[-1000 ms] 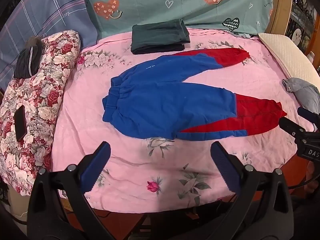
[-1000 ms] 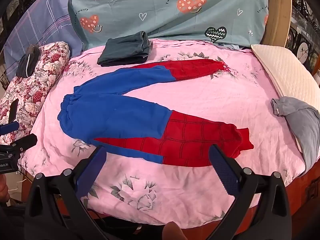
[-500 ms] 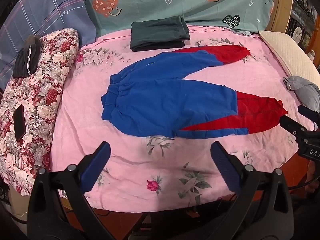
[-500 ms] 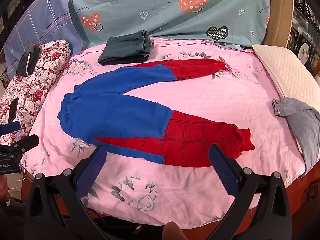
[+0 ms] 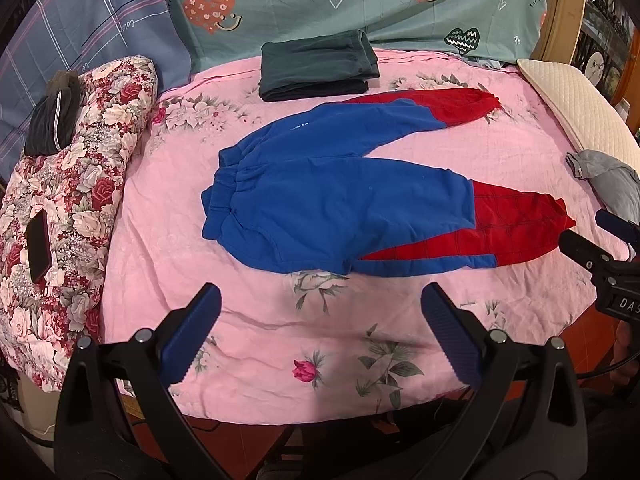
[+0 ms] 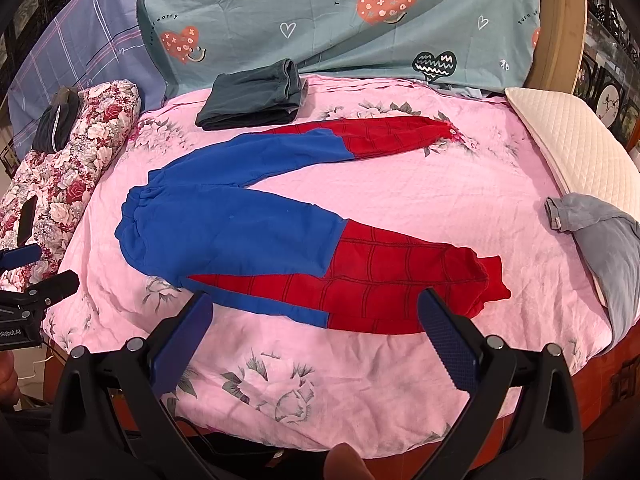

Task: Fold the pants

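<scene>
While both grippers hang spread wide and empty, pants (image 5: 340, 208) lie crosswise ahead, unfolded.
Waistband sits nearer left gripper (image 5: 320, 340); red cuffs nearer right gripper (image 6: 316, 340).

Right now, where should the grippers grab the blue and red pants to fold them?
The blue and red fleece pants lie flat, legs spread in a V. Probably pinch the near leg's red cuff and the blue waistband, coming from the bed's near edge; both open grippers wait there.

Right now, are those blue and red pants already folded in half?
No, the pants lie spread flat on the pink bedsheet with both legs splayed apart in a V.
</scene>
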Available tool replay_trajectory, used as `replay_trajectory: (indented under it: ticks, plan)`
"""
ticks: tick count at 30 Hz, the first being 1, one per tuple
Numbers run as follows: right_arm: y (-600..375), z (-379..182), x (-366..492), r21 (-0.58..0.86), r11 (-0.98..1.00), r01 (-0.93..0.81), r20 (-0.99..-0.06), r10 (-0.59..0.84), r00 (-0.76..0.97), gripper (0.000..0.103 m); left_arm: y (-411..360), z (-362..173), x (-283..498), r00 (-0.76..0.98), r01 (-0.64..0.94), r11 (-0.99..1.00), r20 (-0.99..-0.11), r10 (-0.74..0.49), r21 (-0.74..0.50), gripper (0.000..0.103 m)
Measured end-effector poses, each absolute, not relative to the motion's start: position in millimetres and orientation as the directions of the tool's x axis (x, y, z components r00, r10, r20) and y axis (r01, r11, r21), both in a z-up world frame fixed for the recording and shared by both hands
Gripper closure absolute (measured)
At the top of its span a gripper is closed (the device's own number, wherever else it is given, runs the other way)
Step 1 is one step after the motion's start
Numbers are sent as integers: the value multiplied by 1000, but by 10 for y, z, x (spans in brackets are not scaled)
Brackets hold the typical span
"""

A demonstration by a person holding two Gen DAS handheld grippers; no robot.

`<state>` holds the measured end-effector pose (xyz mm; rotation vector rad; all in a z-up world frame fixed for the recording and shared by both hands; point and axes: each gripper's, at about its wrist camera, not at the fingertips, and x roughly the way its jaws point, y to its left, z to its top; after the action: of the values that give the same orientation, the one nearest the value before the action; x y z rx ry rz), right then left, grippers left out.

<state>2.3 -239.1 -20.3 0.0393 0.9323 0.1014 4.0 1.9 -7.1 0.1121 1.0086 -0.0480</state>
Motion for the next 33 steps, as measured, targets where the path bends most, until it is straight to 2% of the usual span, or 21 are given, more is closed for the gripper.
replay_trajectory:
  ticks: [33]
  plan:
    - [-2388,-233,15,81,994,-70,-803,106,587,1,2,-89,44,521,95,993,-853,15,76,2]
